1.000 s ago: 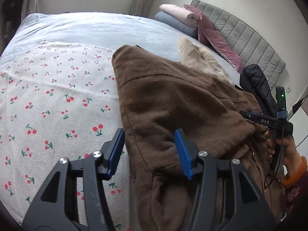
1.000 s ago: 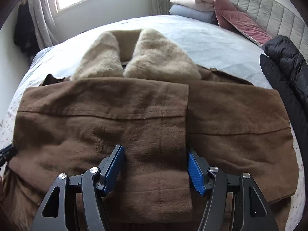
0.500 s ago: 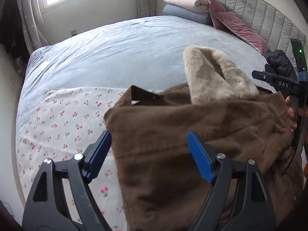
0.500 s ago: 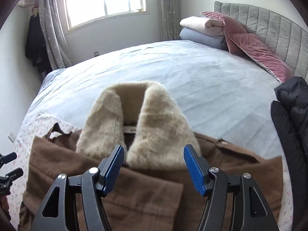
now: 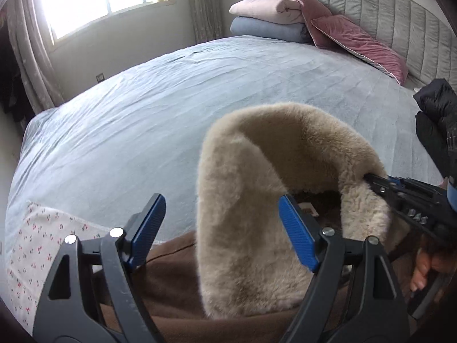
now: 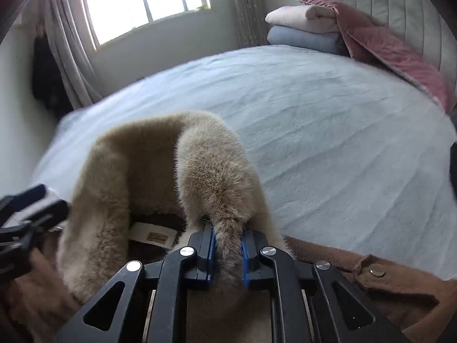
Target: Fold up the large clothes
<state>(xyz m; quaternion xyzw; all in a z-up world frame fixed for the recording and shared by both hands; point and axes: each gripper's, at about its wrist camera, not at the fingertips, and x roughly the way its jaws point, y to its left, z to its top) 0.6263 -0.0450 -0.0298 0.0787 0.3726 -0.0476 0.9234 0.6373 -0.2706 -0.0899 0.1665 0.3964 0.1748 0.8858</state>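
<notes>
1. Right gripper (image 6: pixel 227 253): blue ribbed pads closing on a tuft of the collar (image 6: pixel 211 171), fur pinched between them; black frame, silver bolts.
2. Left gripper (image 5: pixel 221 228): jaws spread wide, nothing clamped. Near collar lobe sits between the pads; can't tell whether the right pad touches it.
3. Coat (image 5: pixel 171 274): brown, matte, suede-like, lying at the near edge of the bed (image 5: pixel 200 100). In the right view a flap with a round metal snap (image 6: pixel 377 270) lies beside the gripper.
4. Collar: beige, thick, fluffy fur, curved in a horseshoe arch. Inner face looks curlier, like shearling.
5. Label (image 6: pixel 154 235): cream cloth rectangle with small script, sewn inside the neck on dark brown lining. Script too small to read.
6. Bed cover: pale blue, soft, faint wrinkles, wide and rounded by the fisheye.
7. Cherry sheet (image 5: pixel 37 245): white with small red cherries, flat at the left near corner, partly under the coat.
8. Black jacket (image 5: pixel 437 120): puffy, quilted, at the bed's right edge, well apart from the collar.
9. Folded blankets (image 5: pixel 268 17): pink on top of blue, stacked at the head of the bed; pink velvet pillows (image 5: pixel 357 40) lean beside them on the grey padded headboard (image 5: pixel 385 5).
10. Hand (image 5: pixel 425 268): holds the right gripper's handle, fingers curled on it, at the left view's right edge.
</notes>
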